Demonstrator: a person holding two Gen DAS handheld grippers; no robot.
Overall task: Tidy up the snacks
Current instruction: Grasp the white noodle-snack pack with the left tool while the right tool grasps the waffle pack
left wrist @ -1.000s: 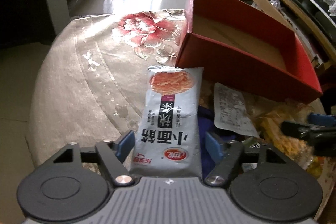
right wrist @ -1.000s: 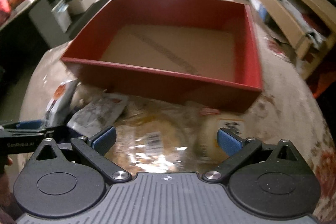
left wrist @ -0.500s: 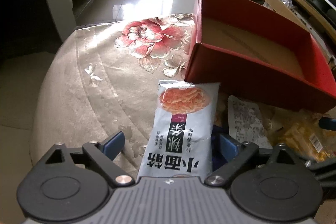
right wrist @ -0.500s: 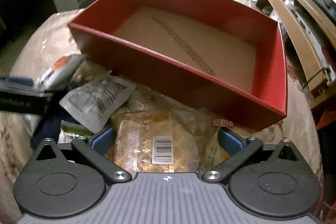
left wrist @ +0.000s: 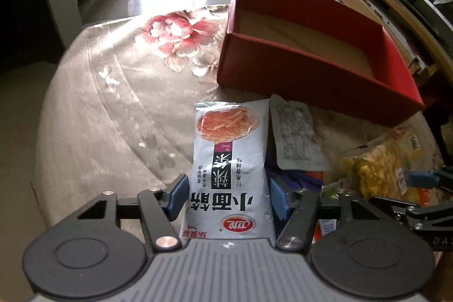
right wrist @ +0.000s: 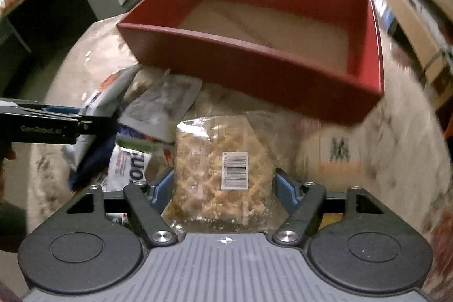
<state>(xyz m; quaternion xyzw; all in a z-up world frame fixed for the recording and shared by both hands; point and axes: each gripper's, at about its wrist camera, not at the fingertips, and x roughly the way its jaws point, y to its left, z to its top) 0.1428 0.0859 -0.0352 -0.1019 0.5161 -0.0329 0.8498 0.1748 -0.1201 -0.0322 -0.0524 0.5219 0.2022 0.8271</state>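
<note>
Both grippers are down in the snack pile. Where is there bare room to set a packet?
Free: the red box, its cardboard floor bare, and the tablecloth left of the grey packet. Crowded: the strip before the box, with the clear bag and white pouch.

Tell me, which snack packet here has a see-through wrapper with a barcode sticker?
The clear bag of yellow crunchy strips, between the right hand-held gripper's closing jaws. The other packets are opaque silver or printed.

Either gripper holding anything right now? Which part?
Both jaws closing. Left gripper pinches the silver snack packet across its near end; right gripper pinches the clear snack bag across its near end.
</note>
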